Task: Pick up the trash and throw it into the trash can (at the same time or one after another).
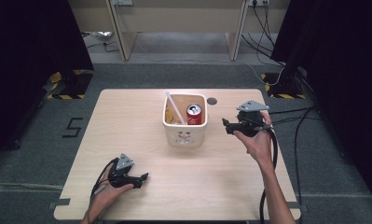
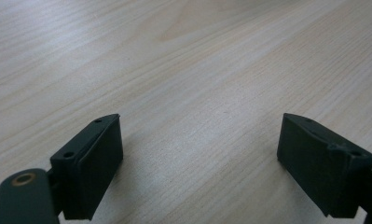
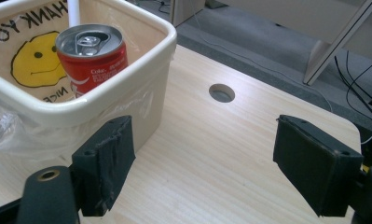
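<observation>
A cream square bin (image 1: 184, 135) with a plastic liner stands at the middle of the wooden table (image 1: 127, 130). Inside it a red soda can (image 1: 194, 114) stands upright beside a white straw-like stick (image 1: 174, 107). The right gripper view has the can (image 3: 93, 58) and the bin's rim (image 3: 141, 60) close at upper left. My right gripper (image 1: 226, 126) hovers open just right of the bin, its jaws wide apart over bare wood (image 3: 202, 154). My left gripper (image 1: 141, 179) rests open near the table's front left, nothing between its jaws (image 2: 200, 154).
A round cable hole (image 1: 212, 101) lies in the table behind the bin and shows again (image 3: 222, 92) past my right gripper. Cables trail off the table's right side. Desk legs and black curtains stand beyond the far edge.
</observation>
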{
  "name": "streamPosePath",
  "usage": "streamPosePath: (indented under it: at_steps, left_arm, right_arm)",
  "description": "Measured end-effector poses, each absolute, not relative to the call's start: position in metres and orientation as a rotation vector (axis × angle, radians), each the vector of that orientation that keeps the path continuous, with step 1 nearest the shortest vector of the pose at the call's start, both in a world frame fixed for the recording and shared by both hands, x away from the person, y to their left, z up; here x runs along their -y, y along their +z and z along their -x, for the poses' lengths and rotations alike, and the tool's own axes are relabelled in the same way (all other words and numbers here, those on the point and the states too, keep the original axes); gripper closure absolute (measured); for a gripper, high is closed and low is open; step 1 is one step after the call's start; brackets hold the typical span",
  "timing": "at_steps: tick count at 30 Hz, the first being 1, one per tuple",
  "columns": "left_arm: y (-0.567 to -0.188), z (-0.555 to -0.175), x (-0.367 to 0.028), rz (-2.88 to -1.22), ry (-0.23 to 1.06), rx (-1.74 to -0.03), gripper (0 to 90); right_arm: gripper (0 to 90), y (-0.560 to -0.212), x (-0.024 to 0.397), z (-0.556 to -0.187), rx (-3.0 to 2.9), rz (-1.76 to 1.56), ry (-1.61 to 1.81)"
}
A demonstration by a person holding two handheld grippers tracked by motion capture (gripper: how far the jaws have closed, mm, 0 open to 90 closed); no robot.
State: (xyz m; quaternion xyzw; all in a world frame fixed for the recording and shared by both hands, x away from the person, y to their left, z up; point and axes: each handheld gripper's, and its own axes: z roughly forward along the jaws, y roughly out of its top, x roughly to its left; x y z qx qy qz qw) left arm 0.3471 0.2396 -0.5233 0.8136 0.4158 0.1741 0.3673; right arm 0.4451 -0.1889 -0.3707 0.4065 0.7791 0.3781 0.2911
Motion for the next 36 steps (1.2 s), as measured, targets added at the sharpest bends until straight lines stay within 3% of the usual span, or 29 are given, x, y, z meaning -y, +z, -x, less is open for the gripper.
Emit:
streamPosePath:
  at_steps: [36]
  left_arm:
    - [-0.523, -0.347, -0.239, -2.088, 0.448, -1.069, 13.3]
  right_arm:
    - [20.7, -0.421, 0.202, -0.417, -2.168, -1.116, 0.944]
